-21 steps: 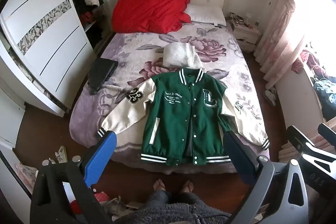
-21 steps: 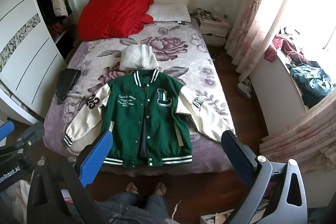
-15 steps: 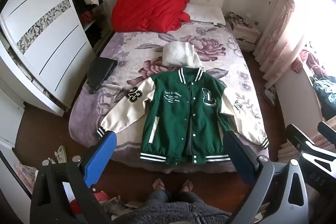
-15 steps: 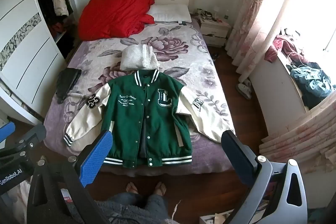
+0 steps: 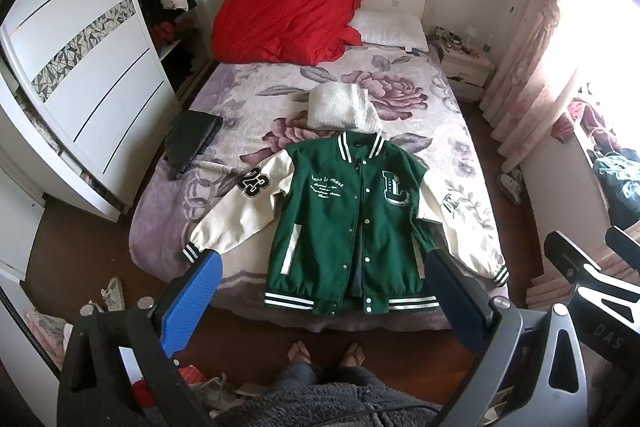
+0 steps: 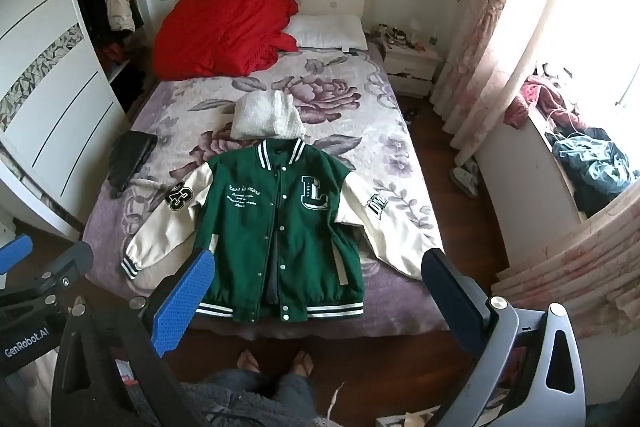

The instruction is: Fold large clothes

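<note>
A green varsity jacket (image 5: 352, 227) with cream sleeves lies flat, front up, at the foot of the bed, sleeves spread to both sides. It also shows in the right wrist view (image 6: 280, 223). My left gripper (image 5: 320, 263) is open and empty, held high above the floor before the bed's foot. My right gripper (image 6: 316, 263) is open and empty at about the same height. A folded white garment (image 5: 342, 107) lies just beyond the jacket's collar.
The bed (image 5: 248, 99) has a floral cover, a red duvet (image 5: 284, 19) and a pillow (image 5: 390, 29) at its head. A dark folded item (image 5: 192, 139) lies near the left edge. A white wardrobe (image 5: 80, 75) stands left. A nightstand (image 5: 466, 67) and curtains (image 5: 528, 67) stand right.
Both views have drifted slightly; the jacket sits a little higher in the left wrist view. Both grippers stay open and nothing on the bed has moved.
</note>
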`<state>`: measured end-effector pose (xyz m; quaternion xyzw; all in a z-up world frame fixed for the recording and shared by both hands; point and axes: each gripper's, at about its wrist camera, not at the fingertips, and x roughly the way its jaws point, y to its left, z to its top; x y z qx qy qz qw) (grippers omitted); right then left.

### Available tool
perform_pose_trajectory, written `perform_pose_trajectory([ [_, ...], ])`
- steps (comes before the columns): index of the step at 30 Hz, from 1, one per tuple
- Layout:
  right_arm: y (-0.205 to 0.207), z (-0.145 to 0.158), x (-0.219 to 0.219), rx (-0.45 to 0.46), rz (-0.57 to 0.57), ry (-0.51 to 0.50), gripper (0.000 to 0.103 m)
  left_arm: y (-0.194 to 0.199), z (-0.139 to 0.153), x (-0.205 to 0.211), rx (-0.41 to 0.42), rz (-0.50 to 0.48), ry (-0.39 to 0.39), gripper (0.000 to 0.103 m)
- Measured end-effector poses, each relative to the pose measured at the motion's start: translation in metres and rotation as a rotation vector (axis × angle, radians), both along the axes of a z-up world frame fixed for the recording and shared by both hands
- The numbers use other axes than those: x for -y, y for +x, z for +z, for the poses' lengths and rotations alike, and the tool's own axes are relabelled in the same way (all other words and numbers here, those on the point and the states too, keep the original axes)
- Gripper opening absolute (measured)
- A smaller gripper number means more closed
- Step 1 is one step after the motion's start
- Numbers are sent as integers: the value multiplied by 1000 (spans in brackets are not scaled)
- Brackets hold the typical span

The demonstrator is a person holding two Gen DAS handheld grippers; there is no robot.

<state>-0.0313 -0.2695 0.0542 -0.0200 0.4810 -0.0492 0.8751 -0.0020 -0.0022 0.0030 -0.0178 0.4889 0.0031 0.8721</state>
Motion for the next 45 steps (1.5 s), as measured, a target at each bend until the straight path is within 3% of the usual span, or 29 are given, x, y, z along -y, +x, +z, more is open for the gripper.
perform_pose_trajectory([
  [28, 5, 17, -1, 15, 5, -6, 103, -2, 1, 3, 13, 0, -4, 103],
  [30, 15, 31, -2, 14, 7, -6, 103, -2, 1, 3, 13, 1, -6, 103],
  [45, 11, 27, -2, 23, 7, -9, 103, 0, 5, 10, 19, 1, -9, 103],
])
